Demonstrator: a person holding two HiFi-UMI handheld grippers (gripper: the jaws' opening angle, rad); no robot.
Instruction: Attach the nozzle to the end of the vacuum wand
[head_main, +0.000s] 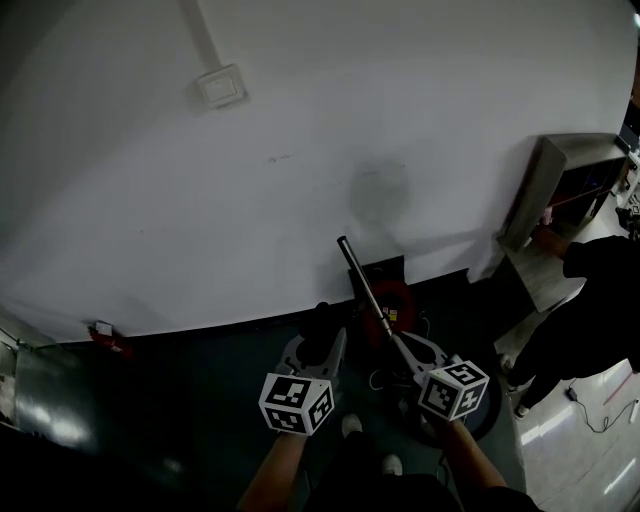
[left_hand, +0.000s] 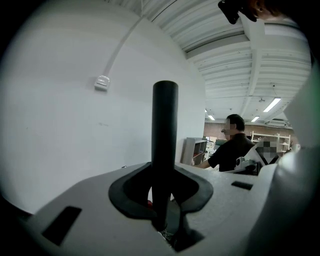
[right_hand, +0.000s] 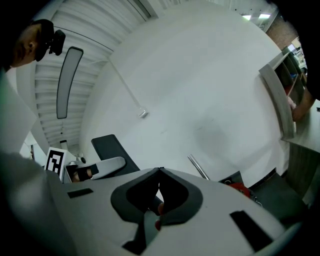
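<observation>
The black nozzle (left_hand: 165, 135) stands upright as a dark tube between the jaws of my left gripper (left_hand: 162, 202), which is shut on its lower part. In the head view the left gripper (head_main: 318, 338) holds the nozzle (head_main: 320, 318) low, near the wall. The silver vacuum wand (head_main: 362, 280) slants up and left from the red vacuum body (head_main: 397, 296). My right gripper (head_main: 400, 346) is at the wand's lower end with its jaws shut. Whether it touches the wand (right_hand: 198, 167) I cannot tell. The right gripper view shows the right gripper (right_hand: 159, 196) closed, with the nozzle (right_hand: 110, 147) to its left.
A white wall (head_main: 300, 180) with a small switch box (head_main: 221, 86) fills the back. A grey shelf unit (head_main: 560, 190) stands at the right, with a person in black (head_main: 590, 290) bent at it. Cables (head_main: 590, 415) lie on the floor at the right.
</observation>
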